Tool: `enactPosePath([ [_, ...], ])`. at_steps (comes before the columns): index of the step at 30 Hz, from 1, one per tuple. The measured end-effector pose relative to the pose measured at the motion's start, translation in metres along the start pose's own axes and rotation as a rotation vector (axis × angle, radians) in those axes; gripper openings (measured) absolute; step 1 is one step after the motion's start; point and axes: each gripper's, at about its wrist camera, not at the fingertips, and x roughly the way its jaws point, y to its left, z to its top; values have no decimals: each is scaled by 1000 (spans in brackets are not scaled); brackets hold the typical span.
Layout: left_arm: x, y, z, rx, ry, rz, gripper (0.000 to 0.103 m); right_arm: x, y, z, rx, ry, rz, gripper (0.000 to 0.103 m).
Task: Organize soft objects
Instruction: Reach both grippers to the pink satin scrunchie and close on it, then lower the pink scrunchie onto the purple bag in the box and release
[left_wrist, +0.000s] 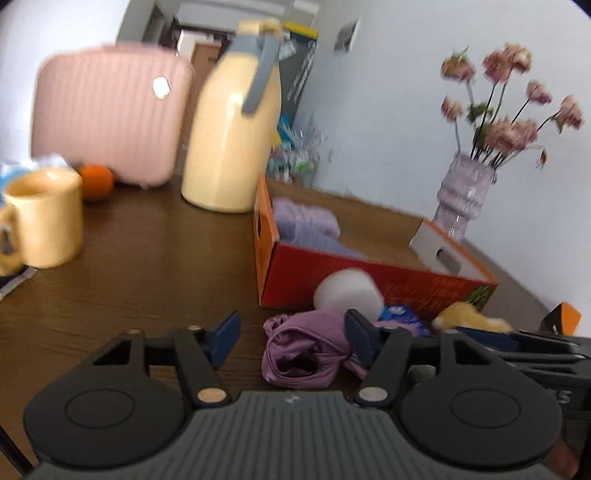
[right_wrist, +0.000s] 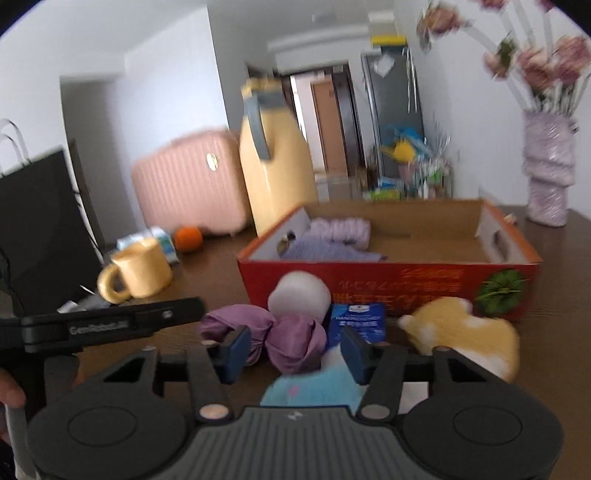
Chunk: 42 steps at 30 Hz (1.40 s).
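On the brown desk (right_wrist: 207, 266) stands an open red cardboard box (right_wrist: 391, 280), holding lavender knitted fabric (right_wrist: 332, 236) bunched in its left end; the rest of its floor is bare cardboard. Just in front of the box lie a white ball (right_wrist: 299, 295), a crumpled purple cloth (right_wrist: 273, 336), a blue packet (right_wrist: 358, 321), a yellow-and-white plush toy (right_wrist: 465, 332) and a light blue soft item (right_wrist: 310, 387). The left gripper (left_wrist: 291, 339) has its fingers apart, with the purple cloth (left_wrist: 303, 350) lying between them on the desk, not clamped. The right gripper (right_wrist: 291, 350) also has its fingers spread, hovering over the cloth and the light blue item, gripping nothing. Behind the box stand a yellow jug (right_wrist: 273, 177), a yellow mug (right_wrist: 140, 269), an orange (right_wrist: 188, 238), a pink case (right_wrist: 188, 184) and a vase of flowers (right_wrist: 548, 170).
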Motion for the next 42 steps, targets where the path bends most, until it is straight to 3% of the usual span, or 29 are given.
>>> enactPosePath([
  [3,37,6,1,-4,58,-10,44,34,4,5,7,57,-17,45],
  [5,50,13,-3,-52,96,-34,23,46,5,5,-2,70,-30,41],
  [8,55,17,-6,-69,115,-79,11,51,4,8,-9,63,-20,24],
  [17,53,7,-9,-10,109,-94,6,53,11,7,-65,45,-13,14],
  [20,40,4,-5,29,63,-65,5,45,15,14,-65,29,22,13],
  [26,-38,-18,13,31,-90,-95,5,-33,40,31,-170,-109,63,12],
  [31,-112,-46,0,66,-163,-175,6,-102,37,8,-179,-139,125,12],
  [37,-156,-71,-57,70,-114,-210,6,-144,30,-55,-173,-93,124,12],
  [42,-163,-83,-102,61,7,-211,6,-160,13,-97,-56,-31,124,12],
])
